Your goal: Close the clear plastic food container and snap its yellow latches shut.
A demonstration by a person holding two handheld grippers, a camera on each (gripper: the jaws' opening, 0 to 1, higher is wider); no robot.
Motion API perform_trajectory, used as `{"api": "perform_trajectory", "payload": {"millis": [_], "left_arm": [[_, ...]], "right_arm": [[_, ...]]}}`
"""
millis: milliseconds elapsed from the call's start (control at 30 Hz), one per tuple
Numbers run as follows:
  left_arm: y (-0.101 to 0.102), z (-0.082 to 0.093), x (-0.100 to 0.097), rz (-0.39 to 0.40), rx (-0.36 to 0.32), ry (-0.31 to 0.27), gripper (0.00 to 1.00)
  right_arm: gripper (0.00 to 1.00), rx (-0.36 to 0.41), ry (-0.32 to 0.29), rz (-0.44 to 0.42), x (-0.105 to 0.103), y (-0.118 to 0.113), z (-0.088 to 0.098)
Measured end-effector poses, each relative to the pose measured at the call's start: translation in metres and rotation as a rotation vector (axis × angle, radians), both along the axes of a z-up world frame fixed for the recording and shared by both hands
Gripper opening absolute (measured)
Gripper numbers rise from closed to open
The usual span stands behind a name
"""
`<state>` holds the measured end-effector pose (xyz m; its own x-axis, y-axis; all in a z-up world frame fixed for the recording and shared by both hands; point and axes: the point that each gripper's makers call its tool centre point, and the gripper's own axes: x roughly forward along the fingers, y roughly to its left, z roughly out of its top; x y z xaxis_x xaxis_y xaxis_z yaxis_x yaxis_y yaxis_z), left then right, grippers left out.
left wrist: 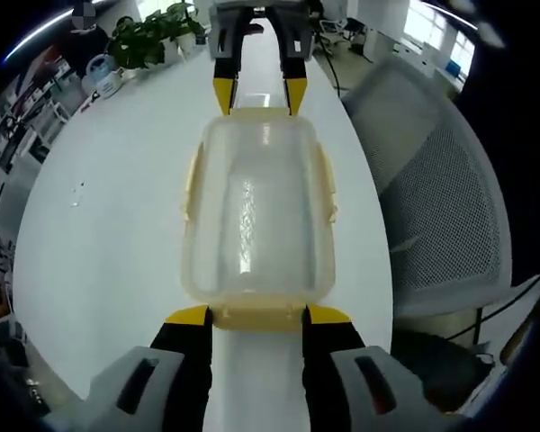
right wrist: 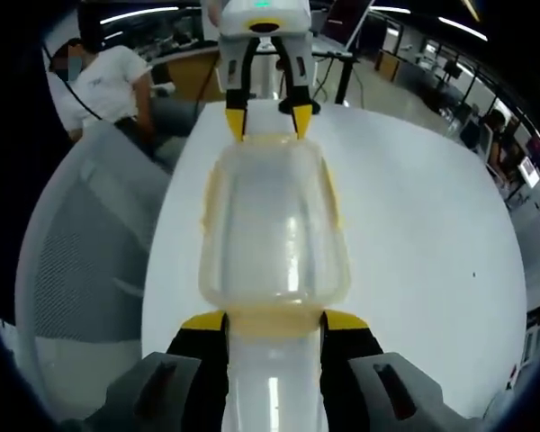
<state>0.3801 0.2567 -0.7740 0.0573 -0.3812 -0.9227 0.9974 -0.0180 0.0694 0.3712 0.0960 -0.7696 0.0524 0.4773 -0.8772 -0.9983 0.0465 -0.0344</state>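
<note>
The clear plastic container [left wrist: 256,207] lies lengthwise on the white table [left wrist: 108,234] with its lid on. Yellow latches [left wrist: 191,180] run along its long sides. My left gripper [left wrist: 258,317] stands open at the near end, its yellow-tipped jaws flanking the end latch [left wrist: 256,310]. At the far end my right gripper [left wrist: 259,94] is open too, tips at the container's rim. In the right gripper view the same container [right wrist: 274,225] runs from my right gripper [right wrist: 274,322] up to the left gripper [right wrist: 268,121]. Whether the end latches are snapped down I cannot tell.
A grey mesh office chair [left wrist: 441,198] stands close to the table edge beside the container, also in the right gripper view [right wrist: 81,234]. A potted plant [left wrist: 153,36] sits at the table's far end. A person in white [right wrist: 103,81] sits beyond the chair.
</note>
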Motion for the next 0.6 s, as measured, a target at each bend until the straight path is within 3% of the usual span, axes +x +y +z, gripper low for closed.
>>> {"api": "perform_trajectory", "payload": {"millis": [600], "left_arm": [[-0.043, 0.002, 0.002, -0.014, -0.013, -0.004, 0.38]], "right_arm": [[0.38, -0.022, 0.000, -0.023, 0.000, -0.043, -0.003]]}}
